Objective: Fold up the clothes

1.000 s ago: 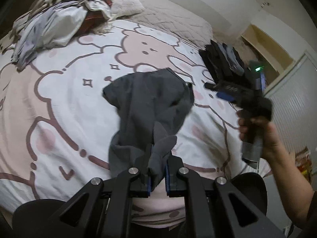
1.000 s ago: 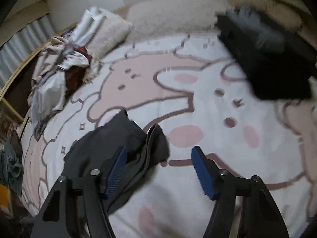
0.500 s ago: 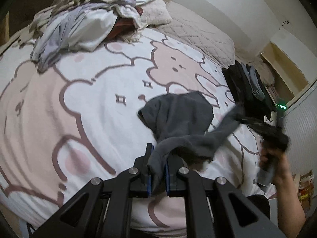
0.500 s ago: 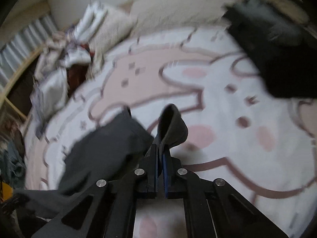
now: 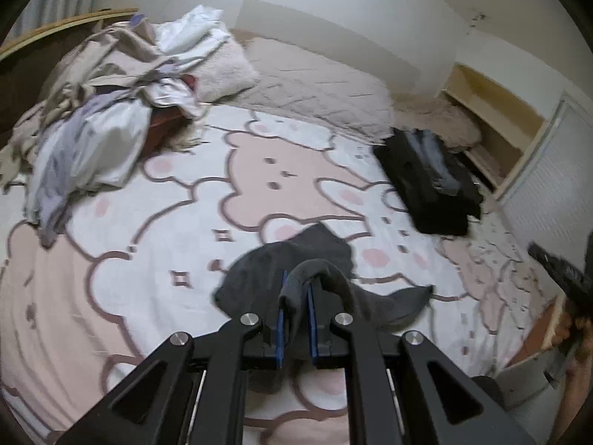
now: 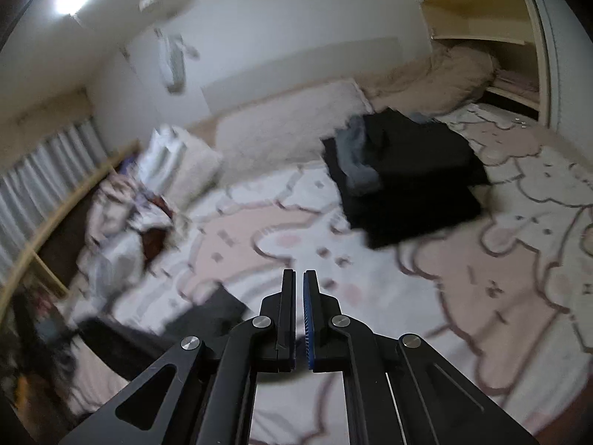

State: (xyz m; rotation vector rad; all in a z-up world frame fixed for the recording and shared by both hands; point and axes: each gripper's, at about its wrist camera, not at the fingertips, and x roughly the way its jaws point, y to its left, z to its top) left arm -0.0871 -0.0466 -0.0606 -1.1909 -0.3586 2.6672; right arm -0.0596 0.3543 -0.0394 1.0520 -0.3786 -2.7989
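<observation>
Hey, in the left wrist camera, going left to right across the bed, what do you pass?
Pile of unfolded laundry → white pillow → grey garment pinched in the left claw → stack of folded dark clothes → right claw at the frame edge.

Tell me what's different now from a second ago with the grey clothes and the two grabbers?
The right gripper, open a second ago, pinched a corner of the crumpled dark grey garment half a second ago. Now its jaws are shut with nothing visibly between them, and it has pulled away. The left gripper stays clamped on the garment. The messy pale laundry heap and folded black clothes stack have not moved.
</observation>
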